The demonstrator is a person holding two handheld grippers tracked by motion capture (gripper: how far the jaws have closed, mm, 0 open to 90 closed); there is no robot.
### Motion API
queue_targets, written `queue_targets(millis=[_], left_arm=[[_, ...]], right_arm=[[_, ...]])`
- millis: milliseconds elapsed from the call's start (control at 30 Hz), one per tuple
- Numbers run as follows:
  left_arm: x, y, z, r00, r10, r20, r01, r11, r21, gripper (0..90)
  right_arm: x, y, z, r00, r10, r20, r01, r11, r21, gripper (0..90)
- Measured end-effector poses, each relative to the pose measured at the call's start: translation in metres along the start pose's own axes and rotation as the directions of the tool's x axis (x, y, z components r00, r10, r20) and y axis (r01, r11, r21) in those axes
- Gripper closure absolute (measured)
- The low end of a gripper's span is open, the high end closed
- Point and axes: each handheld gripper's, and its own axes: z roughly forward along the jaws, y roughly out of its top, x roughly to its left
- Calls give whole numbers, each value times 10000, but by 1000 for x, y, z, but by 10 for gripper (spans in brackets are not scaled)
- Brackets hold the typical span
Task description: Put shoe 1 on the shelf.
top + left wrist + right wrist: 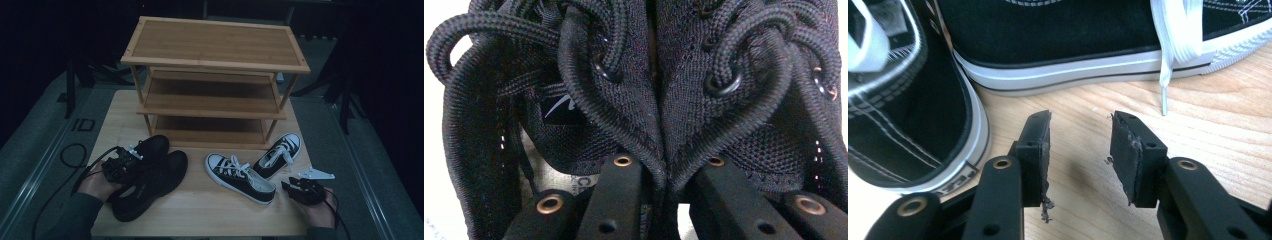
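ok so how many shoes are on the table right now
4. Two black shoes lie front left, with the left gripper shut on one's tongue. Two black-and-white sneakers lie front right, near the open right gripper. The rack's lower shelves look empty, though dim.

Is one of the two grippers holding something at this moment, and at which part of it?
The left gripper pinches a black mesh shoe at the top edge of its tongue, below the laces. The right gripper is open and holds nothing.

Left gripper clamped, right gripper agape
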Motion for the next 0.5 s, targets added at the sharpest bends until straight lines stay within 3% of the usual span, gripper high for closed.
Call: queue_targets(millis=[500], left_arm=[[0, 5, -3, 9997, -212, -95, 210, 9997, -131, 862]], right_arm=[[-1, -5, 2, 10000, 72, -8, -72, 9999, -91, 591]])
